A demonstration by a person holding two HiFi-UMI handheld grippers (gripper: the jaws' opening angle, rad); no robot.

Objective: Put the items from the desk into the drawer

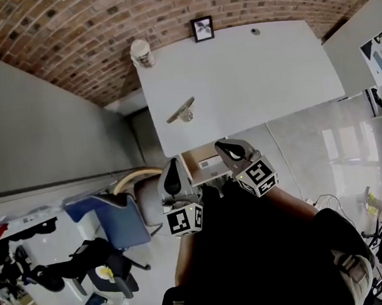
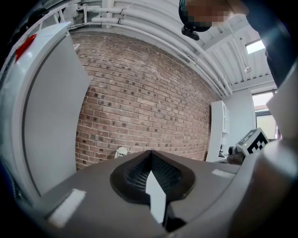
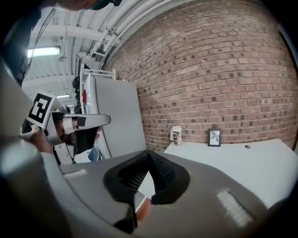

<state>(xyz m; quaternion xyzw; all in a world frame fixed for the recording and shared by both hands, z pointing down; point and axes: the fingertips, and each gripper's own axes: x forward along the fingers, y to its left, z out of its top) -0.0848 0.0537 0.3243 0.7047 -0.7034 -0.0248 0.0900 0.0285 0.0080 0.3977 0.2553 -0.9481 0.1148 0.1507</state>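
Observation:
A white desk holds a paper cup, a small framed picture, a grey stapler-like tool and a tiny dark object. Under its front edge a drawer stands open with a pale item inside. My left gripper hangs just left of the drawer and is shut on nothing. My right gripper hovers over the drawer's right end, also shut and empty. In the right gripper view the cup and picture stand far off. The left gripper view shows the cup.
A brick wall runs behind the desk, and a grey partition stands to its left. A blue chair and a round stool sit left of the drawer. White cabinets stand on the right.

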